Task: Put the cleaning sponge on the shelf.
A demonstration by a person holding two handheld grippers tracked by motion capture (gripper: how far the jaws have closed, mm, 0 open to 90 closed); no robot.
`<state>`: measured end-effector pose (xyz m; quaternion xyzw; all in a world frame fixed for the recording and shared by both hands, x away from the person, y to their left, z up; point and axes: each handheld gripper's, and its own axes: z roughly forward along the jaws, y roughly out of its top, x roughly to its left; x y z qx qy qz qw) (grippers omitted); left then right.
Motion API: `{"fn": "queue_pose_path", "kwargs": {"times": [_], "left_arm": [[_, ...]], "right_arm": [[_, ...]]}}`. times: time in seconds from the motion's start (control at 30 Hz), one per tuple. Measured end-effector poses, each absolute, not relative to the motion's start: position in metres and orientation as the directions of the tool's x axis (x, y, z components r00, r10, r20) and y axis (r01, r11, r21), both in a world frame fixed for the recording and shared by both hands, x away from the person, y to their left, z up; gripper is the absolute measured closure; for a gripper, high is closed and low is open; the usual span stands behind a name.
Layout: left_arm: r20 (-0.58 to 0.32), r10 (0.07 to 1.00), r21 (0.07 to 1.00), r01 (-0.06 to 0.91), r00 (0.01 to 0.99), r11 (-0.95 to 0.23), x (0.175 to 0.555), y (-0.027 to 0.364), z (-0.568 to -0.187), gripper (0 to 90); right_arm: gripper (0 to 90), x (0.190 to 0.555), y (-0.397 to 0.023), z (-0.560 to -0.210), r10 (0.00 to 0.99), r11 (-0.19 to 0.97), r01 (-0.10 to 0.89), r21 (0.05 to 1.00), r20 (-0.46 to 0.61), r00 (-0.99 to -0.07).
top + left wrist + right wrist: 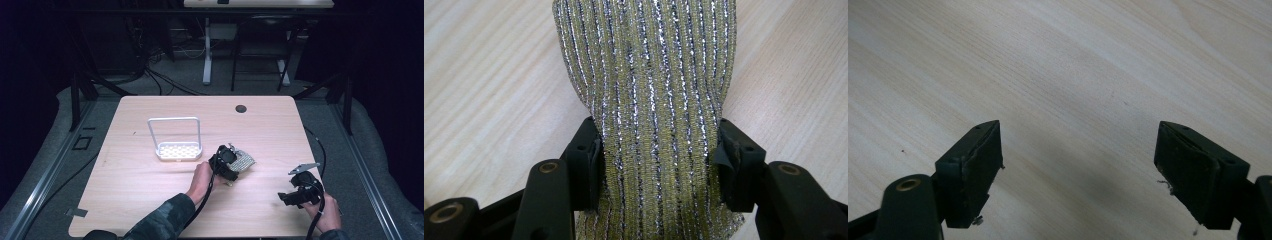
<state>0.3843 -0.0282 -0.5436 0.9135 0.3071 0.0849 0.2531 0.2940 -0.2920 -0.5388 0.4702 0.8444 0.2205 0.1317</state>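
Pale wood counter carries everything. The white wire-handled rack stands left of my hands, untouched. The gold-and-silver ribbed scrubber cloth lies near the counter's middle, pinched between my left fingers; it looks light, soft, floppy and grippy, so I judge an edge grip suits it. My right fingers hover wide apart, holding nothing.
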Motion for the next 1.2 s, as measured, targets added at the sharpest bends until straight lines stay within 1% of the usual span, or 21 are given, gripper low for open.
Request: {"fn": "queue_pose_path", "kwargs": {"times": [0.27, 0.57, 0.77, 1.2], "left_arm": [[-0.001, 0.595, 0.523, 0.508, 0.803, -0.685, 0.377, -0.015, -0.532, 45.6], [0.009, 0.596, 0.534, 0.500, 0.803, -0.681, 0.367, 0.008, -0.521, 44.9], [-0.010, 0.603, 0.539, 0.512, 0.798, -0.669, 0.362, 0.025, -0.519, 44.4], [-0.015, 0.618, 0.551, 0.522, 0.786, -0.651, 0.350, 0.051, -0.513, 43.9]], "right_arm": [[19.1, 0.294, -0.292, -0.539, 0.853, 0.458, 0.735, 0.501, -0.015, -0.522], [19.0, 0.294, -0.292, -0.539, 0.853, 0.459, 0.734, 0.501, -0.016, -0.522], [19.0, 0.294, -0.291, -0.539, 0.851, 0.463, 0.734, 0.497, -0.017, -0.525], [19.0, 0.294, -0.292, -0.539, 0.854, 0.457, 0.734, 0.502, -0.018, -0.519]]}}
